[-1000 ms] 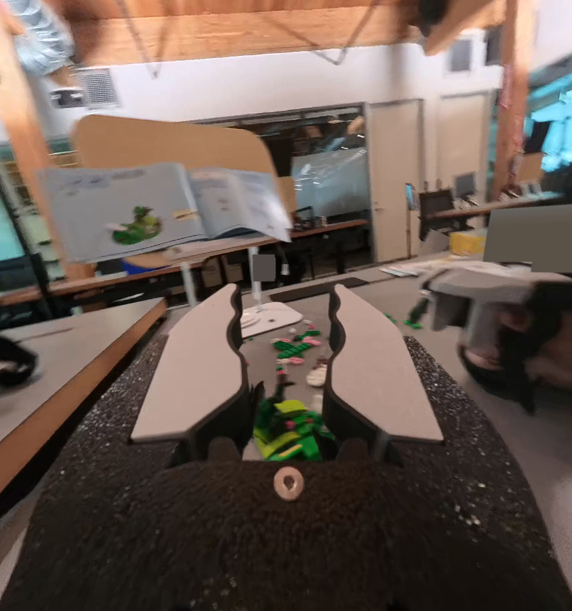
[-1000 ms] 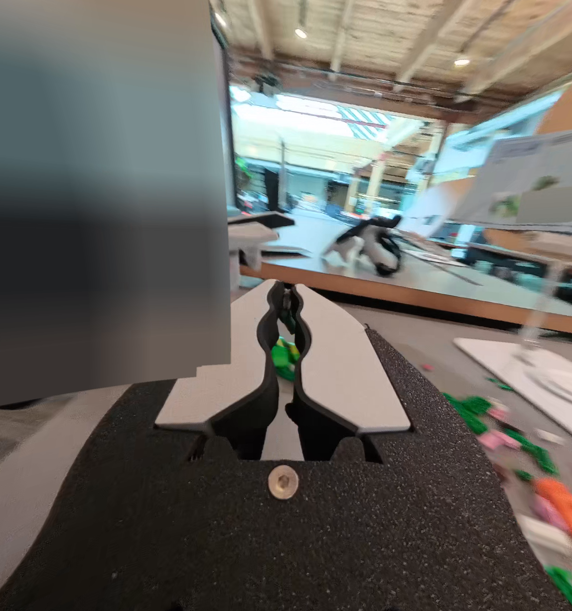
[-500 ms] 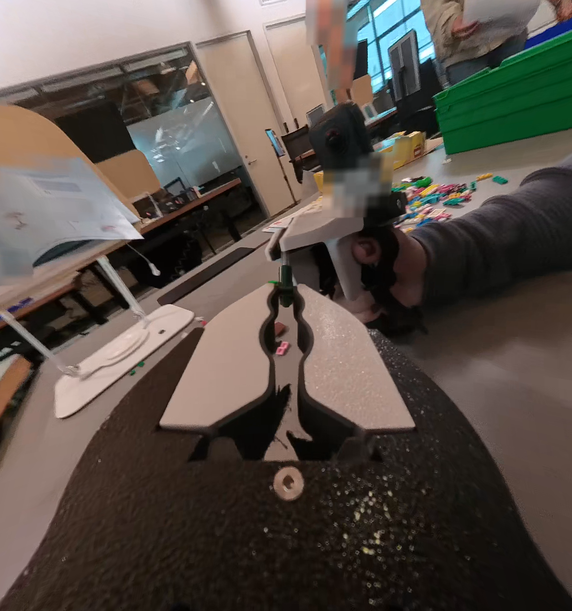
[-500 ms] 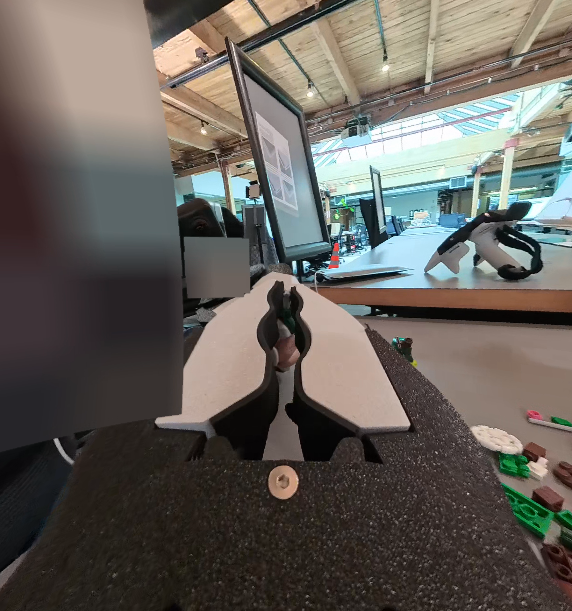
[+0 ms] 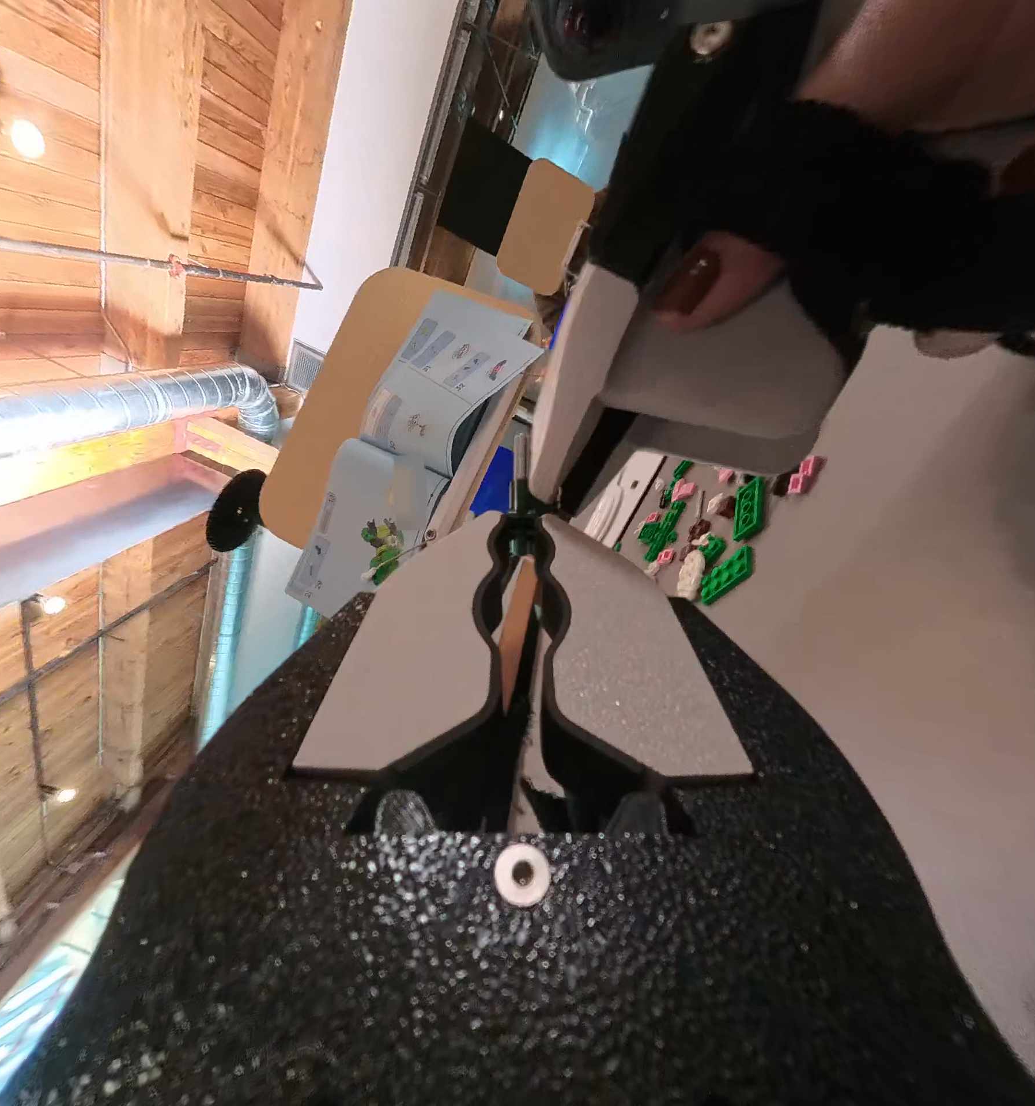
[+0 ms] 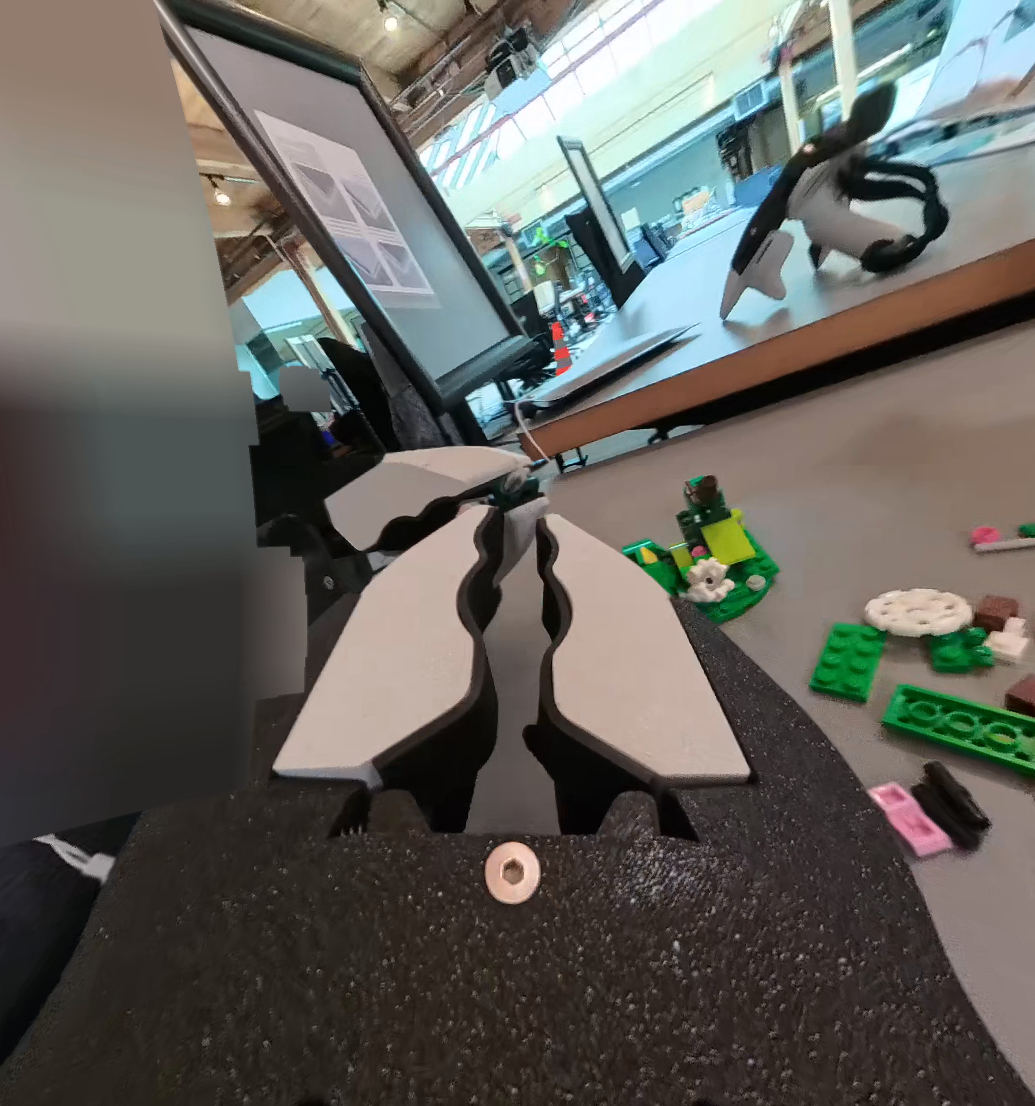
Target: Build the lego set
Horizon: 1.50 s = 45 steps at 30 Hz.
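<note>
Bare grey table [image 6: 862, 431] lies open beyond the partly built green model [image 6: 718, 562] and loose bricks [image 6: 970, 727]

Left claw [image 5: 520, 526]: rolled onto its side since half a second ago, tips pinched on a small dark green piece [image 5: 521, 529]. Right claw [image 6: 512, 526]: formerly clamped, now parted slightly, apparently releasing that piece.

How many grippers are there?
3: the right gripper nearest, the left gripper meeting its tips, and a spare gripper on the far table. More may be hidden.
</note>
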Each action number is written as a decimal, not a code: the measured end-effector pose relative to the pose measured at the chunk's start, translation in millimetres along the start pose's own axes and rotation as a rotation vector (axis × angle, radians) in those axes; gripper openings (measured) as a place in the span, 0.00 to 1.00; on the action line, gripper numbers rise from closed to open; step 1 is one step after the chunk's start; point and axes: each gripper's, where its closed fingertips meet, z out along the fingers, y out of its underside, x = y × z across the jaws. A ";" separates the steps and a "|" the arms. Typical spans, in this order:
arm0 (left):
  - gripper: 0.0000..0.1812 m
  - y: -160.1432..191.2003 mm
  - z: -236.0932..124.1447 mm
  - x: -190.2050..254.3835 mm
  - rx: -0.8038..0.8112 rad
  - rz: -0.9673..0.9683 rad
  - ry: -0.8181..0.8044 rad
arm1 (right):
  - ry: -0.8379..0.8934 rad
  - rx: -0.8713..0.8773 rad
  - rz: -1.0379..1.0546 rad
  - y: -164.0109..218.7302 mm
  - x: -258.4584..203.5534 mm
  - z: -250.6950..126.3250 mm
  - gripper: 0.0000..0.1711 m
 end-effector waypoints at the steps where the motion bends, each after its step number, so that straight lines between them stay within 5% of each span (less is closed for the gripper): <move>1: 0.04 -0.1 0.4 1.8 -0.006 0.042 -0.003 | -0.013 -0.003 0.023 0.5 -0.5 0.3 0.06; 16: 0.04 4.5 4.8 10.3 -0.052 0.199 0.000 | -0.007 -0.015 0.162 3.0 6.1 0.8 0.04; 22: 0.08 15.4 8.0 13.3 -0.066 -0.109 0.119 | -0.001 -0.034 0.091 3.4 5.0 -0.8 0.00; 29: 0.00 25.5 10.8 19.7 -0.099 -0.234 0.199 | 0.013 -0.044 0.064 1.5 11.1 -7.5 0.00; 33: 0.00 32.1 10.7 6.0 -0.111 -0.297 0.128 | 0.067 -0.005 -0.020 -4.9 16.4 -12.1 0.00; 40: 0.00 53.0 2.6 -39.8 -0.033 -0.729 0.036 | 0.286 0.252 -0.263 -41.6 32.0 -41.9 0.00; 43: 0.06 58.4 -0.7 -53.5 0.021 -0.885 0.127 | 0.323 0.249 -0.318 -42.2 32.1 -42.1 0.00; 45: 0.11 48.8 -5.1 -43.4 0.057 -0.955 0.364 | 0.319 0.217 -0.342 -38.8 30.5 -37.8 0.00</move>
